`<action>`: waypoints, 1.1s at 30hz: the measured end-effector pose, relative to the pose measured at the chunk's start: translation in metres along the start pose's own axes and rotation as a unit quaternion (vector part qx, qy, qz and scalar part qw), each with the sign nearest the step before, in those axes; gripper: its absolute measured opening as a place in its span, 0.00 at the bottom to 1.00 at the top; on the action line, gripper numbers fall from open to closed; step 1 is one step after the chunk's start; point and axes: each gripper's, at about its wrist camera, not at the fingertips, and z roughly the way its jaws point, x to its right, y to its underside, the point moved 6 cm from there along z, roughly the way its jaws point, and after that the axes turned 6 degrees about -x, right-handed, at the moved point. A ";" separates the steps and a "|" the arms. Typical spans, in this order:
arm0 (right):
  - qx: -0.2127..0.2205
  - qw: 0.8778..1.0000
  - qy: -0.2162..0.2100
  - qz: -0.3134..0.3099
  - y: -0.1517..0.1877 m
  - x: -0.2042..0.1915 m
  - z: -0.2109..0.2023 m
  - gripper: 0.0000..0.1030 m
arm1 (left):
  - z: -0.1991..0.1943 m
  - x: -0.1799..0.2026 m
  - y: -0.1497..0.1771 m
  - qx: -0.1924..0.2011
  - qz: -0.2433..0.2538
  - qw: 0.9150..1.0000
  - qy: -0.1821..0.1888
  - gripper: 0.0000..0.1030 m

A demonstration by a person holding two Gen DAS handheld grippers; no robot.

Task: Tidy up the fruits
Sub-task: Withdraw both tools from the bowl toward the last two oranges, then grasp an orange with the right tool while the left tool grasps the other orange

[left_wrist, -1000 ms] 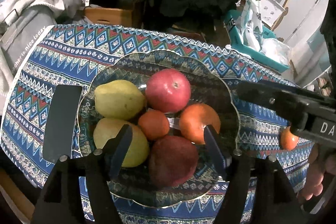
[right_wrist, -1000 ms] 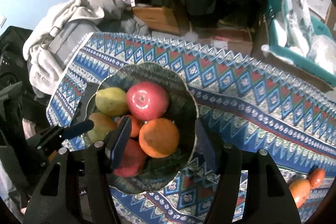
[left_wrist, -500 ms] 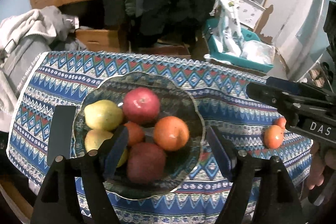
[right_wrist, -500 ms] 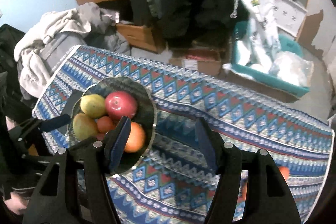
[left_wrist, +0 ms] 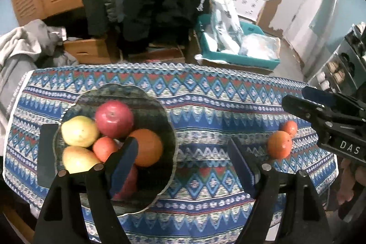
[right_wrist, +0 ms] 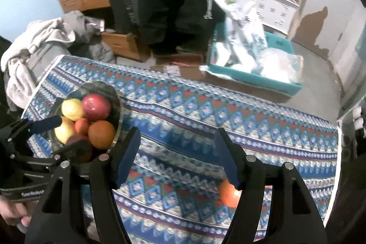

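Note:
A dark glass bowl [left_wrist: 114, 87] [right_wrist: 119, 106] stands at the left end of the patterned tablecloth. It holds a red apple [left_wrist: 114, 118], two yellow pears [left_wrist: 79, 130], a small orange [left_wrist: 104, 148], a large orange [left_wrist: 147, 148] and a dark red apple. Two loose oranges [left_wrist: 279, 144] lie on the cloth at the right; one loose orange [right_wrist: 228, 194] shows partly behind my right finger. My left gripper [left_wrist: 183, 159] hovers just right of the bowl, jaws opening, nothing between them. My right gripper [right_wrist: 177, 152] hangs over bare cloth, jaws opening and empty.
A flat black object [left_wrist: 47, 152] lies left of the bowl. Beyond the table's far edge are a cardboard box [left_wrist: 89, 49], a teal crate [left_wrist: 238, 54] with bags, grey clothes [left_wrist: 22, 47] and hanging dark coats. A hand [right_wrist: 11, 214] holds the left gripper.
Both grippers have risen and drifted right, away from the bowl, which now sits at the left of each view. Both jaws stand wider. The loose oranges have come further into view.

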 end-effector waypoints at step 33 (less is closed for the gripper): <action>-0.090 0.985 0.032 0.146 0.085 0.173 0.064 0.68 | 0.085 0.122 -0.011 -0.063 0.105 0.992 -0.001 0.79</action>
